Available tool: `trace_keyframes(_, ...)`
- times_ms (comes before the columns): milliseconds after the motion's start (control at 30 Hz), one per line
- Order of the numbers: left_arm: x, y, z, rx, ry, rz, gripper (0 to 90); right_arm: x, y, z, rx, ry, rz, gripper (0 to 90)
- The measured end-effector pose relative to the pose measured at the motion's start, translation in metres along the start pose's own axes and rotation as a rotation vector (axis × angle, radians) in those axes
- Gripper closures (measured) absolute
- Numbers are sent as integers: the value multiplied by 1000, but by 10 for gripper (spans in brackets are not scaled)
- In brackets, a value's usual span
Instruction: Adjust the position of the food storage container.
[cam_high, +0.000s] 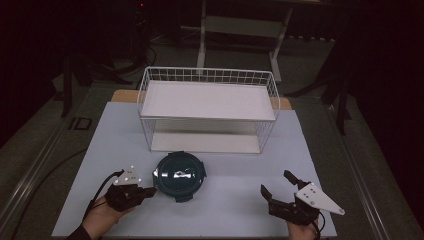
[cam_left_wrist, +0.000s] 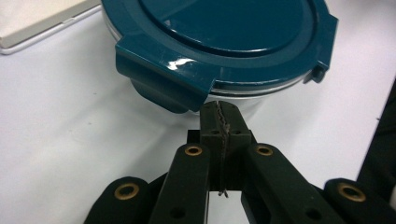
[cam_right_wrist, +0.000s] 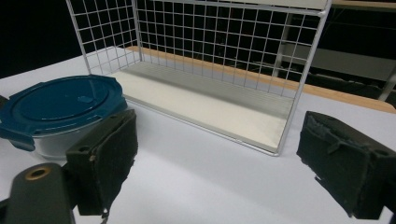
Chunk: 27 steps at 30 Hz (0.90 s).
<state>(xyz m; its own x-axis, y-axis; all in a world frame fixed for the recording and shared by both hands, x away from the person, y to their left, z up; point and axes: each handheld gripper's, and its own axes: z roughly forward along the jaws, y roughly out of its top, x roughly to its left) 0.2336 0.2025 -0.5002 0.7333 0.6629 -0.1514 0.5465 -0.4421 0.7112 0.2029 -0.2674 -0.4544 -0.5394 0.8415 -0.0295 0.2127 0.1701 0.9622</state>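
Note:
A round clear container with a dark teal clip-on lid (cam_high: 179, 174) stands on the white table just in front of the wire rack. My left gripper (cam_high: 151, 191) is shut, and its tips rest at the container's front-left side. In the left gripper view the closed jaws (cam_left_wrist: 219, 114) point at the container's wall right under a lid clip (cam_left_wrist: 163, 79), with nothing held between them. My right gripper (cam_high: 276, 183) sits open near the table's front right, well clear of the container. The right gripper view has the container (cam_right_wrist: 60, 105) to the left beyond the spread pads (cam_right_wrist: 107, 161).
A white wire rack (cam_high: 207, 107) with an upper and a lower shelf stands at the table's back middle; its lower shelf (cam_right_wrist: 205, 105) is bare. The white table surface (cam_high: 235, 200) stretches between the two grippers. Dark stands and a frame are on the floor behind.

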Motion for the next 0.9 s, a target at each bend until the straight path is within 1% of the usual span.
trace_keyframes(167, 7, 2, -1, -9, 19, -11, 897, 0, 0, 0, 0, 2, 3, 119)
trace_keyframes(333, 14, 4, -1, -9, 50, -15, 898, 0, 0, 0, 2, 6, 2, 119)
trace_keyframes(367, 16, 4, 0, -14, 59, -22, 897, 0, 0, 1, 3, 7, 2, 120)
trace_keyframes(433, 18, 4, 0, -18, 53, -32, 897, 0, 0, 1, 3, 8, 2, 119)
trace_keyframes(500, 18, 4, -2, -12, 47, -24, 896, 0, 0, 0, 3, 8, 1, 119)
trace_keyframes(533, 19, 5, -5, -13, 38, -24, 896, 0, 0, 0, 2, 8, 1, 120)
trace_keyframes(600, 21, 5, -10, -23, 42, -23, 896, 0, 0, 0, 2, 7, -2, 120)
trace_keyframes(633, 22, 6, -13, -31, 46, -24, 896, 1, 0, 0, 1, 8, -2, 119)
trace_keyframes(700, 26, 6, -17, -45, 67, -31, 896, 1, 1, 0, 0, 9, -6, 119)
trace_keyframes(733, 29, 7, -17, -52, 77, -35, 897, 1, 1, 0, 0, 11, -7, 120)
trace_keyframes(800, 34, 7, -15, -51, 94, -40, 897, 1, 1, -1, -2, 20, -4, 119)
trace_keyframes(900, 41, 8, -9, -52, 97, -56, 897, 1, 2, -1, -5, 24, -6, 119)
